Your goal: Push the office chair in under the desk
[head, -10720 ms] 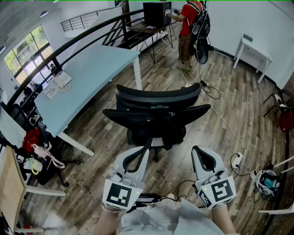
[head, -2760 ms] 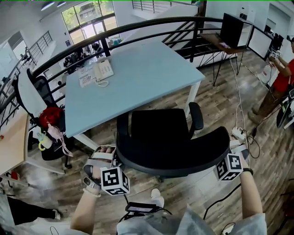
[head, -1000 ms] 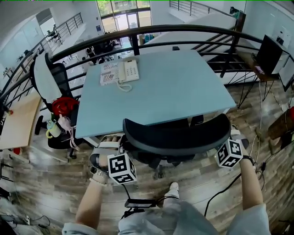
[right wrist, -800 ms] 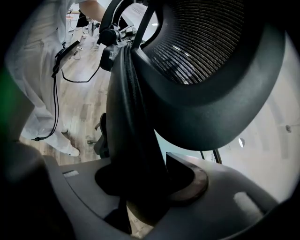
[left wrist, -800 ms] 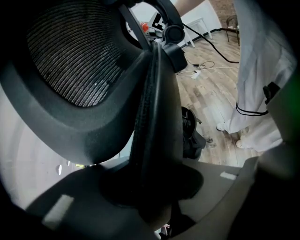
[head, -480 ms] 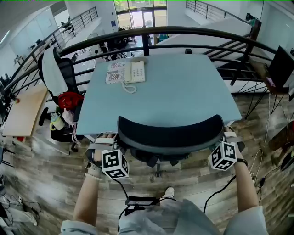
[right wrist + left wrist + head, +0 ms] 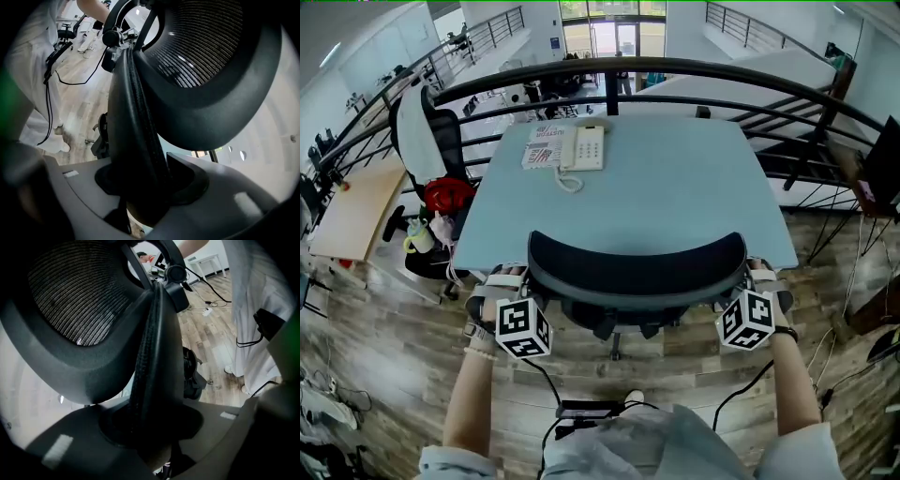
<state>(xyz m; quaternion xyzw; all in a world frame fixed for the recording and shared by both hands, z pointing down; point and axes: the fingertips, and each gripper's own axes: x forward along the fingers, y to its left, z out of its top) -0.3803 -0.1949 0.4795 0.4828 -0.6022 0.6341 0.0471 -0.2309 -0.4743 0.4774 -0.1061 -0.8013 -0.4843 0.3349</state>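
1. The left hand-held gripper (image 7: 508, 281) is clamping the left rim of the chair (image 7: 637, 267) backrest, and the right hand-held gripper (image 7: 759, 279) is clamping the right rim.
2. The backrest is showing a smooth, hard frame curving around black mesh.
3. The backrest is standing at the near edge of the table (image 7: 675, 187), so the seat is probably sitting under it and little pushing is remaining.
4. The tabletop is looking flat, matte and pale blue.

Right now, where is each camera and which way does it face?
Head view: on the person's head, facing down at chair back and desk; forearms, left claw, right claw show.
Left gripper view: on the left claw, facing the chair back's edge; white clothing shows.
Right gripper view: on right claw, likewise.
All share the chair back.
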